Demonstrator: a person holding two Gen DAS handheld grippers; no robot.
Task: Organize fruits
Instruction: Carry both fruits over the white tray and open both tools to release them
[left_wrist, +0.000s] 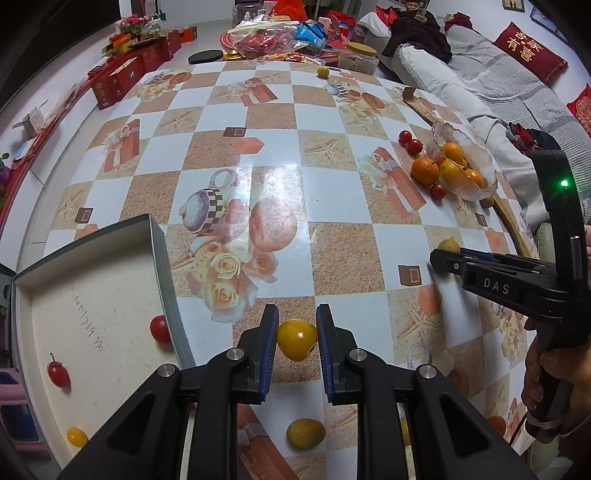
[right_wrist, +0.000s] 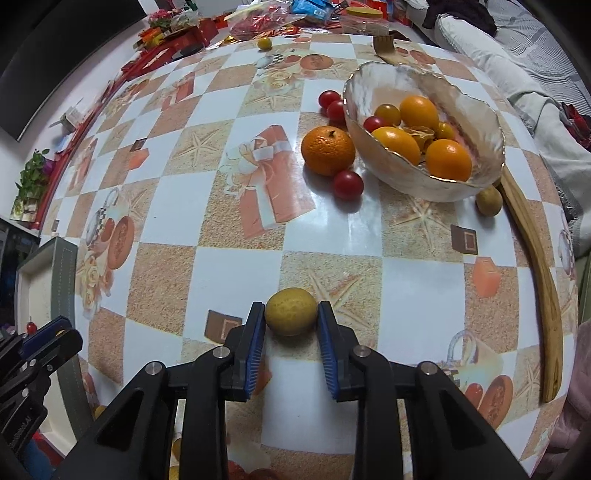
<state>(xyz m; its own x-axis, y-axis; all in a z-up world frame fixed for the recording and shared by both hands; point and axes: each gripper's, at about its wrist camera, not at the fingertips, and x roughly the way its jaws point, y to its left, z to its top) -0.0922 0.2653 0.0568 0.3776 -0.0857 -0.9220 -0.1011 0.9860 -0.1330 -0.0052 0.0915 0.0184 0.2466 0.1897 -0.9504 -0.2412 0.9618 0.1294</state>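
You are holding a yellow tomato (left_wrist: 297, 339) in the left gripper (left_wrist: 297, 341), jaws clamped, just beside the open box (left_wrist: 92, 295) at the desk's (left_wrist: 332, 240) left edge, seemingly for sorting there. Your right gripper (right_wrist: 291, 325) is pinching a dull yellow fruit (right_wrist: 291, 311) near the desk's front edge, probably bound for the glass bowl (right_wrist: 406, 173) by the right edge.
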